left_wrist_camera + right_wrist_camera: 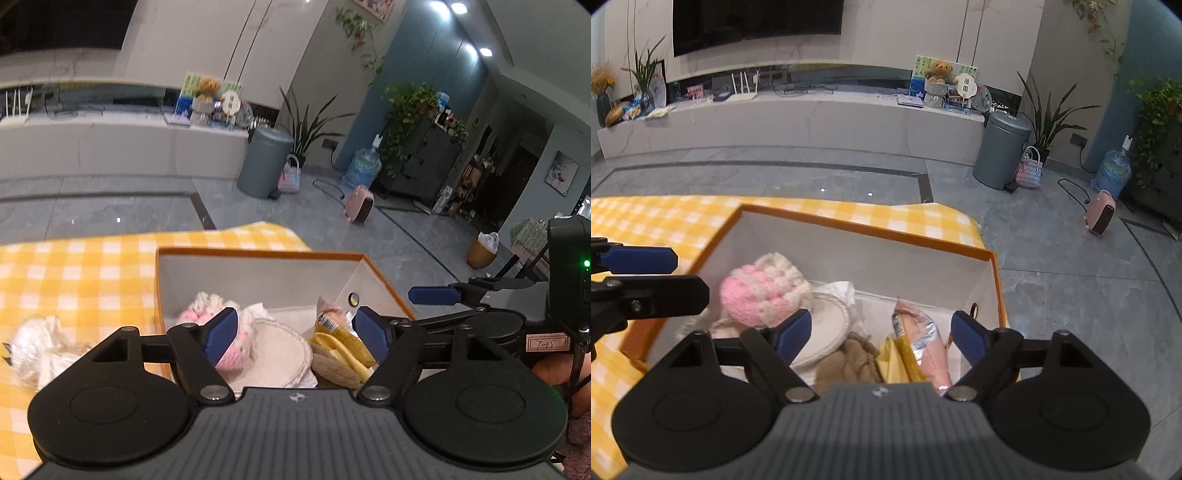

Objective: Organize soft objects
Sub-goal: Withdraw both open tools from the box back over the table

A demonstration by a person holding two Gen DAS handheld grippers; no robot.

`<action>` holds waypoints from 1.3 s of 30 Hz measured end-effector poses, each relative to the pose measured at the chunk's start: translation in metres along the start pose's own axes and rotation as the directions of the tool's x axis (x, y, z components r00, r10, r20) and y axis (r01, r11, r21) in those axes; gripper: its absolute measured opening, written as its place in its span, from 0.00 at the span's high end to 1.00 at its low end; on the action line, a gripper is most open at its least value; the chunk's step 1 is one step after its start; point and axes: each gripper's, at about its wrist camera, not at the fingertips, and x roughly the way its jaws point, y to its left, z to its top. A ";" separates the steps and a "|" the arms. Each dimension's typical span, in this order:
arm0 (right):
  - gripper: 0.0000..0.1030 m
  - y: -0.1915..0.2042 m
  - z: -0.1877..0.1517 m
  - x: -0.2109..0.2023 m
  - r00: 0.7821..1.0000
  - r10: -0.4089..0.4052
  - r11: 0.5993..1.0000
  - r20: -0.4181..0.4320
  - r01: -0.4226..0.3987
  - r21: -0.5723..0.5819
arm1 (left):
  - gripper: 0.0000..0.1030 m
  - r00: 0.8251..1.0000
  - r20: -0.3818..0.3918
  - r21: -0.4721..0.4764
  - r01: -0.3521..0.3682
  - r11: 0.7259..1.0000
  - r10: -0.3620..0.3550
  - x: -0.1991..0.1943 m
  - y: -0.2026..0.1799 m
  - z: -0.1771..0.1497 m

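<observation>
Over the box (pixel 857 230), the right gripper (pixel 879 332) stands wide open and holds nothing; its blue pads (pixel 966 334) hang above the contents without touching them. It points forward and down into the box. Between its pads lie a brown plush (pixel 849 360), a yellow cloth (pixel 892 360) and a pink packet (pixel 923 343). A pink-and-white knit ball (pixel 761 291) sits just beyond the left pad, resting against a white round pad (pixel 827 328).

The left gripper (pixel 295 334) is also wide open and empty, held above the near edge of the box (pixel 258 253), with the knit ball (pixel 229 354) behind its left pad. Its tips show at the left edge of the right wrist view.

Outside the box, a white bundle (pixel 40 343) lies on the yellow checked cloth (pixel 74 269), left of the left gripper.
</observation>
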 end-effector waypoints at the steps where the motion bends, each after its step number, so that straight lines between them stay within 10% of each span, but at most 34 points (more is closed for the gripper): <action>1: 0.20 0.002 -0.001 -0.006 1.000 0.005 1.000 0.004 -0.005 0.004 | 0.17 1.000 0.011 0.013 -0.004 1.000 0.004 -0.006 -0.003 -0.001; 16: 0.18 0.057 -0.054 -0.088 0.995 0.061 0.996 0.075 -0.065 0.054 | 0.17 0.992 0.111 0.196 -0.074 0.978 0.053 -0.090 -0.024 -0.045; 39: 0.18 0.175 -0.142 -0.118 0.974 0.137 0.979 0.181 -0.160 0.124 | 0.17 0.970 0.128 0.061 -0.217 0.974 0.208 -0.165 0.063 -0.126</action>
